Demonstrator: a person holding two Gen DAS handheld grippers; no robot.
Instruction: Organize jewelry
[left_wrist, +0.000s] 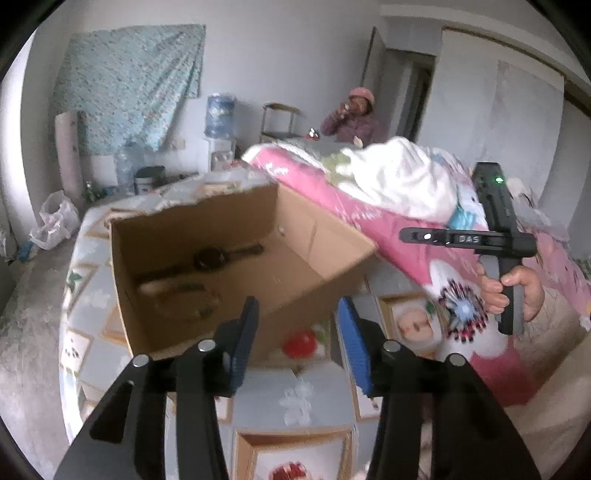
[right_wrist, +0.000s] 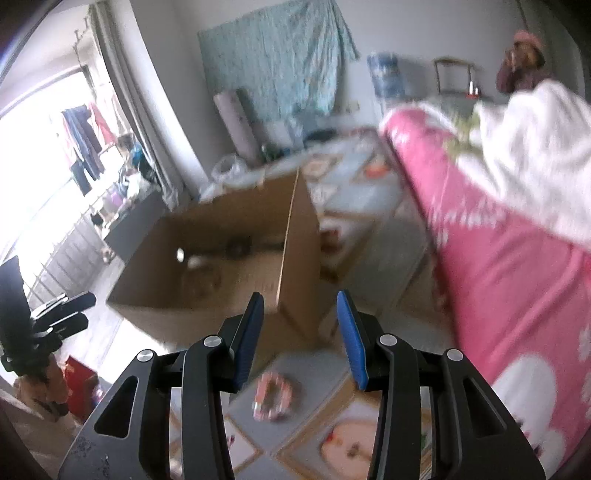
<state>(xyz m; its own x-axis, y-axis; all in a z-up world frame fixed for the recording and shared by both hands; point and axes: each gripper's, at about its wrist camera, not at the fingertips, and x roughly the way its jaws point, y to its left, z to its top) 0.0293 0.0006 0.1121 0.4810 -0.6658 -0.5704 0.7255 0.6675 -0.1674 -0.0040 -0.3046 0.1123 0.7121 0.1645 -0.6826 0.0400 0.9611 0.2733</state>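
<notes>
An open cardboard box (left_wrist: 229, 236) lies on a patterned bedsheet (left_wrist: 291, 387). Inside it are a dark wristwatch (left_wrist: 221, 254) and a brownish bracelet (left_wrist: 184, 299). A red round item (left_wrist: 300, 343) lies on the sheet in front of the box. My left gripper (left_wrist: 295, 343) is open and empty, just before the box's near wall. In the right wrist view the box (right_wrist: 236, 266) is ahead and a pink beaded bracelet (right_wrist: 272, 400) lies on the sheet below my open, empty right gripper (right_wrist: 301, 336). The right gripper also shows in the left wrist view (left_wrist: 406, 234).
A pink quilt (left_wrist: 388, 236) with a white cloth (left_wrist: 399, 177) on top is piled to the right. A person (left_wrist: 354, 118) sits at the back. A water dispenser (left_wrist: 220, 122) and bags stand by the far wall. The bed edge and floor (left_wrist: 26, 332) are to the left.
</notes>
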